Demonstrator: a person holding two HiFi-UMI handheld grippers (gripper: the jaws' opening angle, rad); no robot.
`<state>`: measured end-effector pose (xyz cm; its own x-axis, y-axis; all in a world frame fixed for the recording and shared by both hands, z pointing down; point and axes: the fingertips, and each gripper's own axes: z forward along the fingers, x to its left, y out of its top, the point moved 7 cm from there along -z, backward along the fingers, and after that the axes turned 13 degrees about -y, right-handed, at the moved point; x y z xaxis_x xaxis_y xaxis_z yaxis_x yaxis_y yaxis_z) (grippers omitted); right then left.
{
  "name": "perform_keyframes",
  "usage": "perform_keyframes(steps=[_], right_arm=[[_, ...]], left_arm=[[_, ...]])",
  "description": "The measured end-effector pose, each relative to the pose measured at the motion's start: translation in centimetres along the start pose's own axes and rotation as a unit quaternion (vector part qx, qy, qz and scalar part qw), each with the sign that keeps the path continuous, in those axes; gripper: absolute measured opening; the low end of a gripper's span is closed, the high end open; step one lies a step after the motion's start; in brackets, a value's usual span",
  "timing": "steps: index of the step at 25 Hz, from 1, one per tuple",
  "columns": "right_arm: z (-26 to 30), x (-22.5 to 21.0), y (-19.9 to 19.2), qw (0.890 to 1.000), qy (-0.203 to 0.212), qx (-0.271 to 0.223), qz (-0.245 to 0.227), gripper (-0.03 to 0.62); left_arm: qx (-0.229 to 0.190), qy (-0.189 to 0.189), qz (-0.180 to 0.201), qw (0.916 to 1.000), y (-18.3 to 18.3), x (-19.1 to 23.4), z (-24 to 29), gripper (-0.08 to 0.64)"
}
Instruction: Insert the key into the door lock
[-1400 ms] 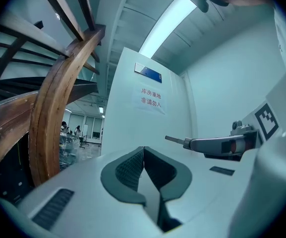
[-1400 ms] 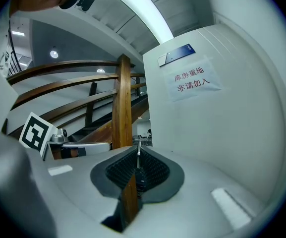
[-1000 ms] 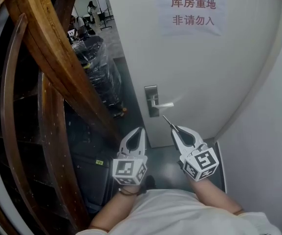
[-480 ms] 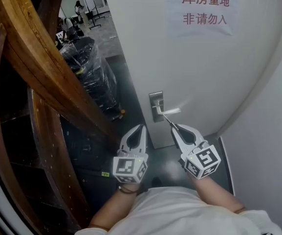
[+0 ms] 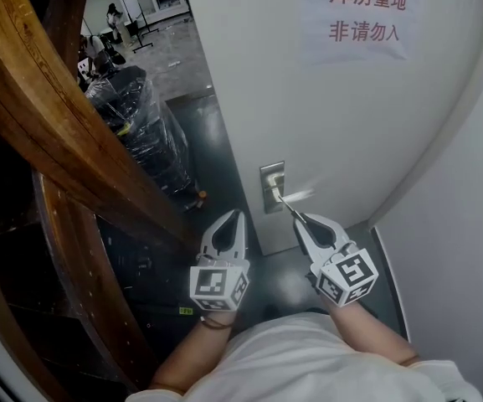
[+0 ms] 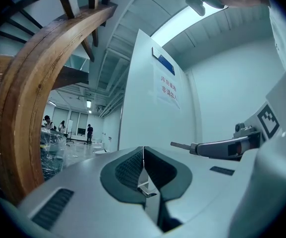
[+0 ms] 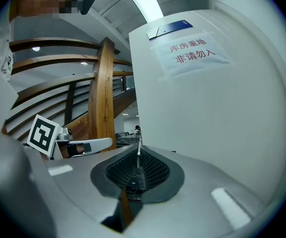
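A white door (image 5: 341,115) carries a metal lock plate (image 5: 271,177) with a lever handle (image 5: 298,196). My right gripper (image 5: 301,221) is shut on a thin metal key (image 5: 286,205) whose tip points up at the lower part of the lock plate, close beside the handle. Whether the tip touches the plate is unclear. In the right gripper view the key (image 7: 139,152) stands up between the jaws in front of the door's edge. My left gripper (image 5: 238,215) hangs shut and empty to the left, below the door's edge. The left gripper view shows the right gripper's key (image 6: 180,145) at its right.
A curved wooden stair rail (image 5: 74,132) fills the left side. A black plastic-wrapped bundle (image 5: 141,132) stands on the floor past the open door edge. A paper sign (image 5: 360,17) is taped high on the door. A white wall (image 5: 467,224) closes the right. People stand far off (image 5: 111,17).
The right gripper has carried the key up and left, from below the handle to the lock plate. The left gripper has stayed shut beside it. The door looms closer.
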<state>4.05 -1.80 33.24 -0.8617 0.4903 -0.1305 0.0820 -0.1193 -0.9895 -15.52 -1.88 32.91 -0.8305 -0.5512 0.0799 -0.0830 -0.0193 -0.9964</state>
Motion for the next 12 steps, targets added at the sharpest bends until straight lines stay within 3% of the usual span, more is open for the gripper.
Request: perform_keyframes(steps=[12], right_arm=[[2.5, -2.0, -2.3, 0.999, -0.005, 0.021, 0.041, 0.021]], left_arm=[[0.016, -0.002, 0.002, 0.9999, -1.4, 2.3, 2.3, 0.009]])
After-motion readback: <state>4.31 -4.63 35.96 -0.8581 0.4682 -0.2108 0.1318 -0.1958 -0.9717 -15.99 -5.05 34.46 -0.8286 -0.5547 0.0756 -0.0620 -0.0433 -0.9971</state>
